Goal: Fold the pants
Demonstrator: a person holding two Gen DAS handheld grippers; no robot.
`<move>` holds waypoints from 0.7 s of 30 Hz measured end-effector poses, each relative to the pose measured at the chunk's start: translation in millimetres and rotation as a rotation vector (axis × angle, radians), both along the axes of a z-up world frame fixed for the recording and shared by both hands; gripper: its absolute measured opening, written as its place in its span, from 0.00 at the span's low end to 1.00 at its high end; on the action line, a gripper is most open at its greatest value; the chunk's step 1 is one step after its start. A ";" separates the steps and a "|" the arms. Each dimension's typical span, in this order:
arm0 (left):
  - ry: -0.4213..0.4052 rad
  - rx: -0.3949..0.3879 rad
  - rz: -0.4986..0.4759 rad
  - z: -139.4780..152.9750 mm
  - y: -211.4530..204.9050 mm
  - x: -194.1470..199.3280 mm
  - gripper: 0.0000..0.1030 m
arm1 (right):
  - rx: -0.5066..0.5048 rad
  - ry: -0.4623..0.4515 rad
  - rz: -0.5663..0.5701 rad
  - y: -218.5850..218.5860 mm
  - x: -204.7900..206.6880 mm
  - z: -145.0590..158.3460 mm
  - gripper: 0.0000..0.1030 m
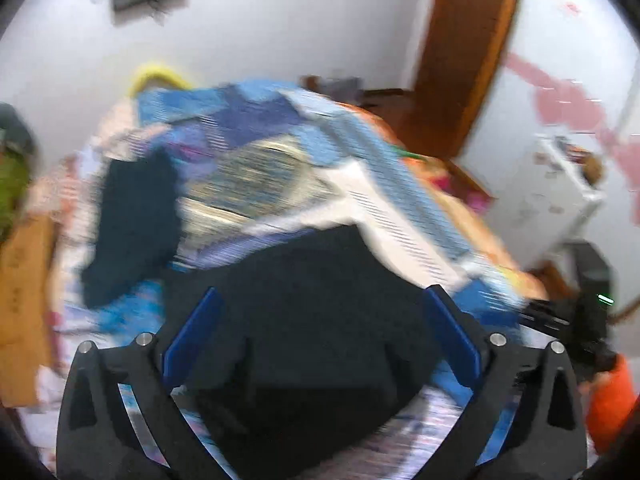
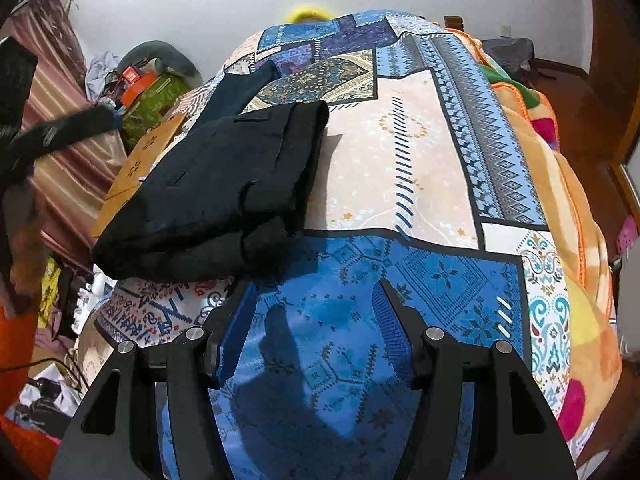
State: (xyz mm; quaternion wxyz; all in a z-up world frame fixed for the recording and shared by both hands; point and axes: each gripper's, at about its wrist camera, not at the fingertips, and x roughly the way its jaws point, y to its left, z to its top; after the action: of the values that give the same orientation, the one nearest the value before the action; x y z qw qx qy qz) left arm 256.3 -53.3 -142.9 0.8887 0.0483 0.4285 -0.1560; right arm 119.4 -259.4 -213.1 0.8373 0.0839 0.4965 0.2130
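Black pants [image 2: 224, 188] lie folded in a thick stack on the left side of the patterned bedspread [image 2: 400, 152]. In the blurred left wrist view the same pants [image 1: 320, 292] fill the space just under and between the fingers. My left gripper [image 1: 320, 304] is open and hovers over the pants. My right gripper [image 2: 316, 300] is open and empty over the blue part of the bedspread, to the right of and below the stack. A second dark garment [image 2: 240, 84] lies behind the stack, also seen in the left wrist view [image 1: 132, 220].
An orange blanket [image 2: 568, 184] drapes over the bed's right side. A wooden board [image 2: 140, 160] and cluttered bags [image 2: 148, 92] stand left of the bed. A wooden door frame [image 1: 468, 52] and a white cabinet [image 1: 556, 196] stand to the right. The other gripper [image 1: 592, 304] shows at right.
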 end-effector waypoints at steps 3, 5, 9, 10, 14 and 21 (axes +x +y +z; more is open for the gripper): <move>0.010 0.107 0.072 -9.9 24.1 36.4 0.99 | 0.022 0.021 0.031 12.3 2.1 -2.4 0.55; 0.028 0.174 0.097 -22.5 35.6 58.7 0.99 | 0.025 0.018 0.053 21.0 1.2 -1.6 0.55; 0.086 0.339 0.127 -68.0 51.3 104.3 0.99 | 0.017 0.010 0.106 38.8 5.6 -0.2 0.55; 0.114 0.371 0.133 -79.5 55.7 113.6 0.99 | 0.008 0.009 0.120 43.2 9.4 -0.3 0.55; 0.222 0.463 0.122 -129.1 66.5 139.1 0.99 | 0.025 0.027 0.142 44.0 22.7 -3.5 0.55; 0.243 0.501 0.124 -146.3 85.3 110.5 0.99 | -0.017 0.007 0.066 27.9 45.0 -4.6 0.64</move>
State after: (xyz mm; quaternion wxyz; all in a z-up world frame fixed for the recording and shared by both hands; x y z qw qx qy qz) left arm 366.7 32.1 -289.2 0.7991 0.2211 0.5591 0.0048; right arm 164.4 -231.5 -217.7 0.8287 0.0610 0.5037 0.2361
